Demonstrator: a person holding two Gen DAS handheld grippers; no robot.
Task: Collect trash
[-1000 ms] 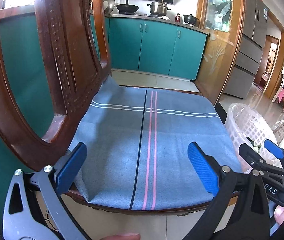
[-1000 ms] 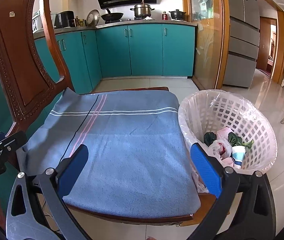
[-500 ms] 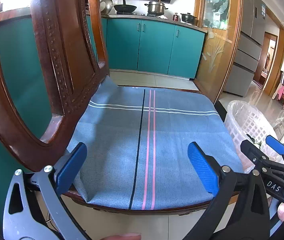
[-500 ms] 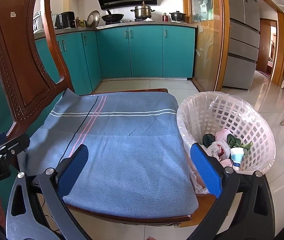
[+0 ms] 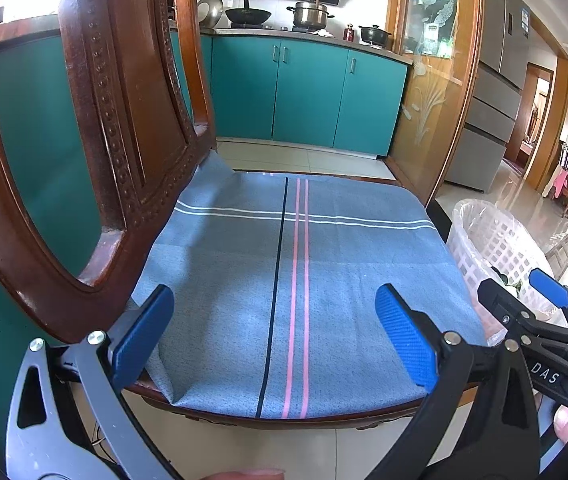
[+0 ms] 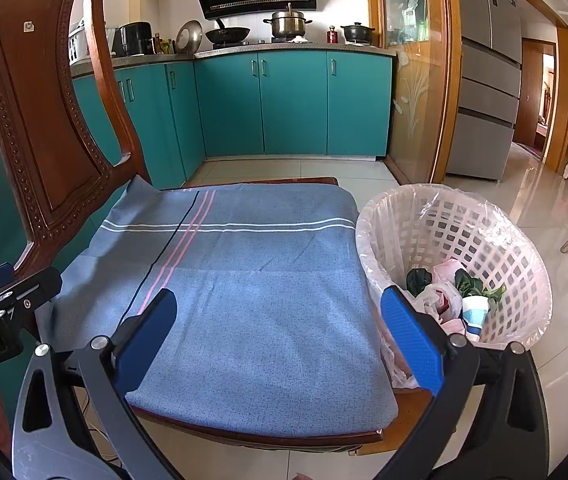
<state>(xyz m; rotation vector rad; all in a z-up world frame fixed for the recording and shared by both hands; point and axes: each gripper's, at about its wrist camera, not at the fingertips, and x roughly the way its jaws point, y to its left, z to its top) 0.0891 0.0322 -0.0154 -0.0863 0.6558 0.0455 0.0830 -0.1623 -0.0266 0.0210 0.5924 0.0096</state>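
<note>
- The wooden chair [image 6: 40, 120] is standing ahead of both grippers, its back rising to their left; across the last second it is sitting slightly lower and farther off in both views, so the person seems to be easing both tools back a touch.
- The blue striped cloth [image 5: 284, 280] is lying flat over the seat directly in front of and below the left gripper [image 5: 272, 336]; nothing is resting on it, and it is showing the same bare surface as a second ago.
- The white lattice bin [image 6: 495, 240], lined with a clear bag, is standing just right of the seat, ahead and to the right of the right gripper [image 6: 280, 340]; its rim is sitting a little farther from that gripper's right pad than before.
- The trash [image 6: 447, 296], namely crumpled pink-white bags, green leaves and a paper cup, is lying at the bottom of the bin, unchanged.
- Both grippers are hovering with jaws spread wide and nothing between the blue pads; neither is touching cloth or bin.
- Judging from this, the collecting appears finished; no loose piece is showing on the seat or on the visible floor.
</note>
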